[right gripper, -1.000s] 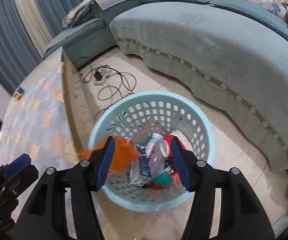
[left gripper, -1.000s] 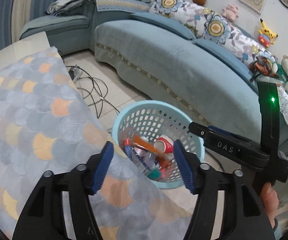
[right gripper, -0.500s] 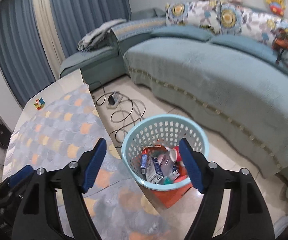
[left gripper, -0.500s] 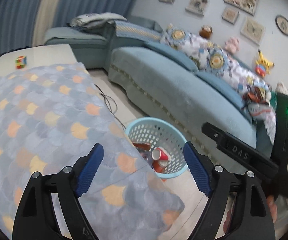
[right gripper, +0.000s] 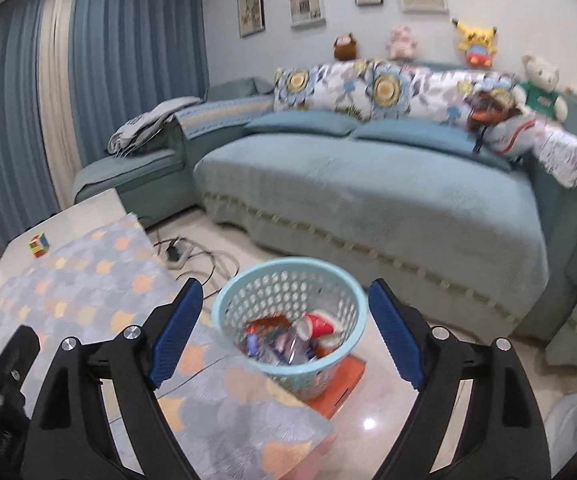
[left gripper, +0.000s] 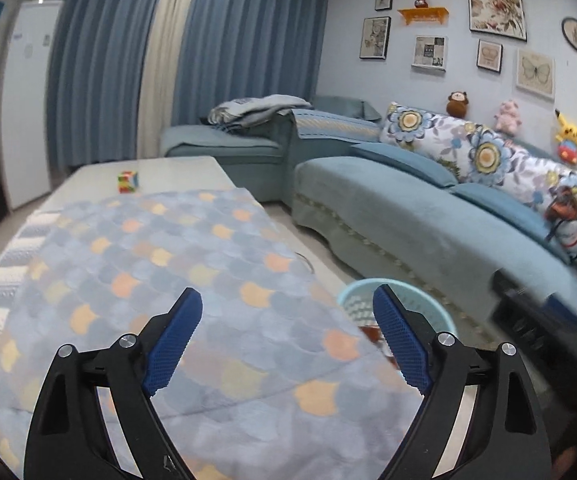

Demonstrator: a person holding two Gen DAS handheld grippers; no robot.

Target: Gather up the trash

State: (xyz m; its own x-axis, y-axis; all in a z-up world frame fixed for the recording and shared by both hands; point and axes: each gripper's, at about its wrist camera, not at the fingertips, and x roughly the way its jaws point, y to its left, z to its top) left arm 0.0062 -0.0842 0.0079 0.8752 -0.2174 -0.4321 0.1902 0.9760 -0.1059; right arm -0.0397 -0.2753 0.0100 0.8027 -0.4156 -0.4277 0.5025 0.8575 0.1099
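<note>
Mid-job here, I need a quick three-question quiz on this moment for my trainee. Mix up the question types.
1. True or false: the left gripper is shut on a piece of trash.
2. Where does the basket stand? A) on the sofa B) on the floor beside the table C) on the table
3. Fill in: the only loose thing on the table is a colourful puzzle ____.

Key
1. False: both it and the right gripper are open and hold nothing.
2. B; trash lies inside it.
3. cube

A patterned cloth [left gripper: 216,280] covers the table [left gripper: 176,172]; a colour cube [left gripper: 128,181] sits beyond it.
</note>
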